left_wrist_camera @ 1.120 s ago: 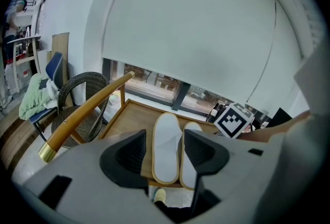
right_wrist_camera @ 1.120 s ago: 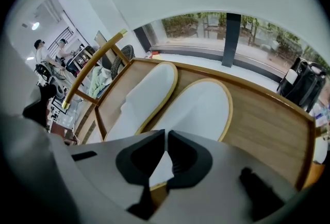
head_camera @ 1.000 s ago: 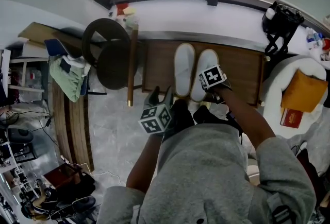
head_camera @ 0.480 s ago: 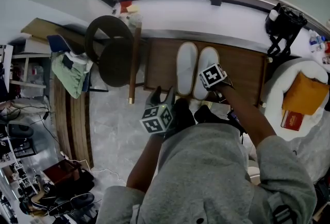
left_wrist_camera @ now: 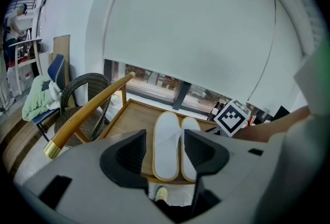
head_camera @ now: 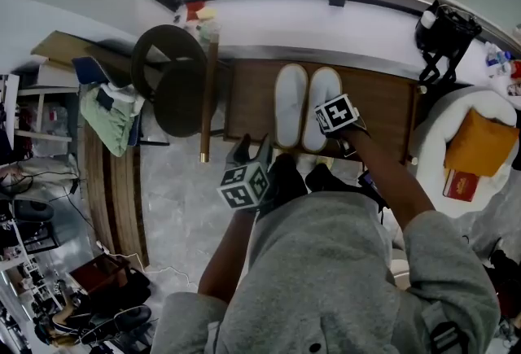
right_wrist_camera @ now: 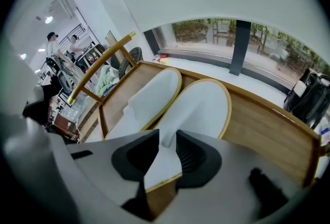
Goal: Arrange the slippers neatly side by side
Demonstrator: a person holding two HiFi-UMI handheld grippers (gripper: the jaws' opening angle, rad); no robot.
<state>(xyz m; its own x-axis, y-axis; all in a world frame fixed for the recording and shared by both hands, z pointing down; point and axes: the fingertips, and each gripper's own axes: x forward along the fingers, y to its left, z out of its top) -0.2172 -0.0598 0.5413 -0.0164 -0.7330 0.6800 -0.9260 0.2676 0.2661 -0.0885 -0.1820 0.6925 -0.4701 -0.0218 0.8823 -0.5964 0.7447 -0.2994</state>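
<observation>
Right claw [right_wrist_camera: 166, 148]: clenched on white fabric at the heel end of the right slipper [right_wrist_camera: 198, 109]; the rest of that slipper runs straight ahead of the jaws.
Left claw [left_wrist_camera: 165, 148]: released, nothing between the jaws; the pair shows through the gap, well ahead of it.
Left slipper [right_wrist_camera: 149, 97]: just left of the right claw, long edge touching its mate.
Support: both lie on the wooden table [right_wrist_camera: 268, 125], which spreads ahead and to the right of the right claw.
Change: over the last second the right slipper seems nudged slightly forward; its toe now sits about level with the left one. The head camera moved too, so the shift is small and uncertain.
Meaning: the pair looks parallel and matched, so the task is likely almost done; letting go is probably what remains.
Writing: none readable. The marker cube [left_wrist_camera: 233, 116] carries only black-and-white squares, and no brand shows on either slipper.
Nearby: wicker chair [left_wrist_camera: 85, 109], left of the left claw.
</observation>
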